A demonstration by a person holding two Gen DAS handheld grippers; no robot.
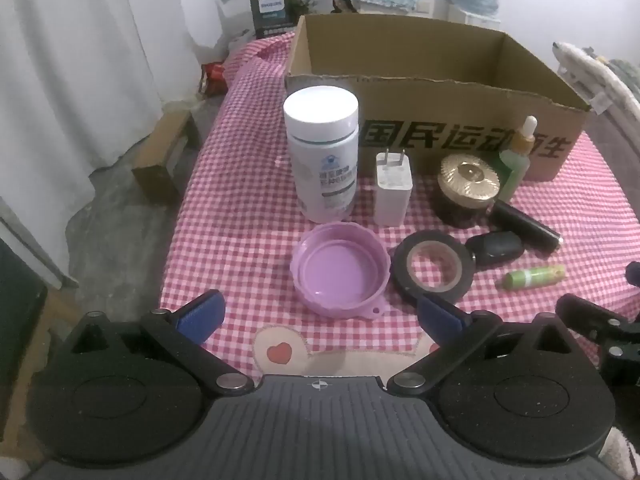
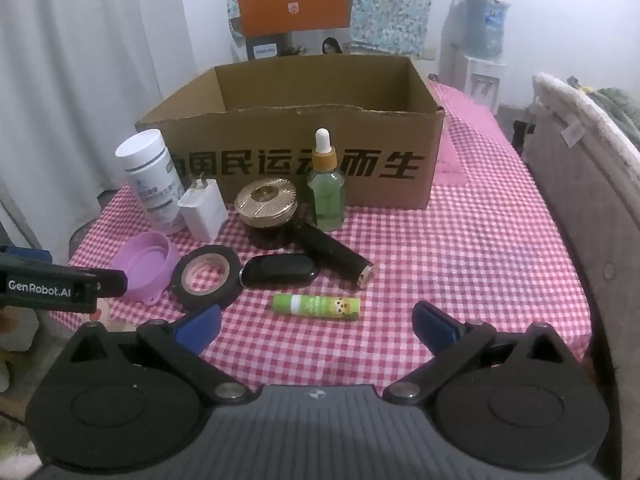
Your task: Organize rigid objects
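Observation:
An open cardboard box (image 1: pixel 460 120) (image 2: pixel 288 160) stands at the back of the checkered table. In front of it stand a white bottle (image 1: pixel 322 156) (image 2: pixel 154 180), a white charger (image 1: pixel 392 188) (image 2: pixel 204 210), a gold-lidded jar (image 1: pixel 468 188) (image 2: pixel 266 206) and a green dropper bottle (image 1: pixel 516 160) (image 2: pixel 326 188). Nearer lie a purple lid (image 1: pixel 340 276) (image 2: pixel 146 266), a black tape roll (image 1: pixel 434 266) (image 2: pixel 208 276), a black oval case (image 1: pixel 496 246) (image 2: pixel 280 270), a black cylinder (image 1: pixel 524 226) (image 2: pixel 334 256) and a green tube (image 1: pixel 534 276) (image 2: pixel 316 304). My left gripper (image 1: pixel 320 318) is open just before the lid. My right gripper (image 2: pixel 316 326) is open just before the tube.
The table is covered by a pink checkered cloth (image 2: pixel 460 260). A padded chair (image 2: pixel 592 200) stands at its right. White curtains (image 1: pixel 80 60) hang at left over a grey floor with a small wooden stool (image 1: pixel 168 156). A water dispenser (image 2: pixel 480 52) stands at the back right.

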